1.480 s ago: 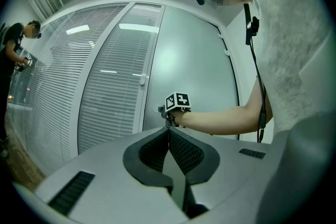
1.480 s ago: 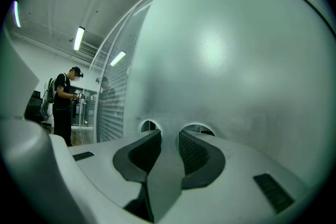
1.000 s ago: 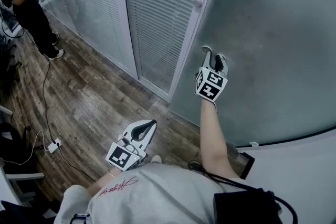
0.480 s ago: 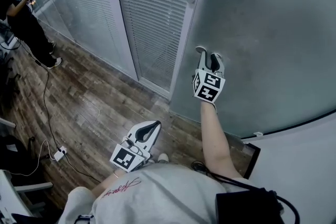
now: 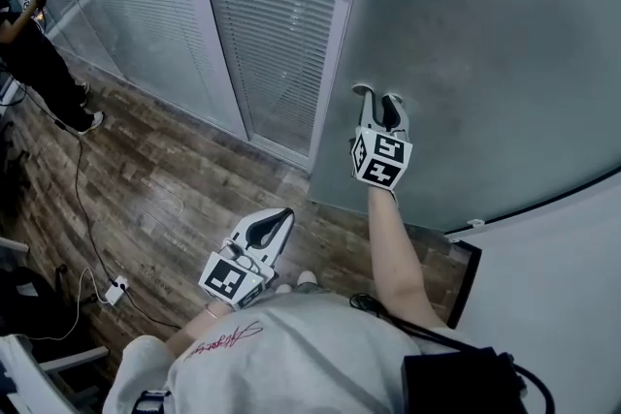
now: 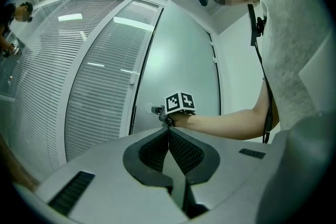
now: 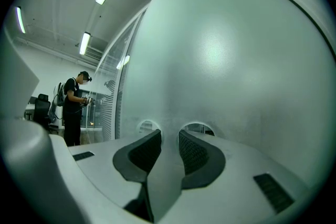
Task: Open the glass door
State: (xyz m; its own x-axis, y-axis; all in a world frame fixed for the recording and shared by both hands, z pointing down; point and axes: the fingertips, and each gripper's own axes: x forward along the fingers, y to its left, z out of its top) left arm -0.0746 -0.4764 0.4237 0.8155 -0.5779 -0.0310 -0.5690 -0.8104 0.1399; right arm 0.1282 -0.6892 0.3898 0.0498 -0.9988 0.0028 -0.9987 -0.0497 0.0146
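Reaching arm: the person's right forearm [image 5: 390,247] is bare and stretched straight out from the body toward the far side, wrist in line with the arm
Right gripper [image 5: 378,97]: held level at the end of that arm, tips up against the frosted pane
Right jaws: spread with a narrow gap and nothing between the pads; in the right gripper view each tip meets its own round reflection in the glass
Glass door [image 5: 485,44]: the wide frosted panel filling the far right of the scene; the gripper sits on it near its left edge, just beside the pale frame [image 5: 335,82]
Left gripper [image 5: 283,214]: low and near the body, left of the reaching arm, pointing level toward the far side and well apart from the door
Left jaws: pressed together at the tips, empty
Left hand: hidden under the gripper body in the head view
Blinds [image 5: 272,15]: closed slats behind the glazed panels left of the frame
Floor [image 5: 165,189]: dark wood planks at near left, with a cable running to a white power strip [image 5: 118,286]
Second person [image 5: 29,44]: stands at the far left by the glazing in dark clothes, holding a device up in front of the chest
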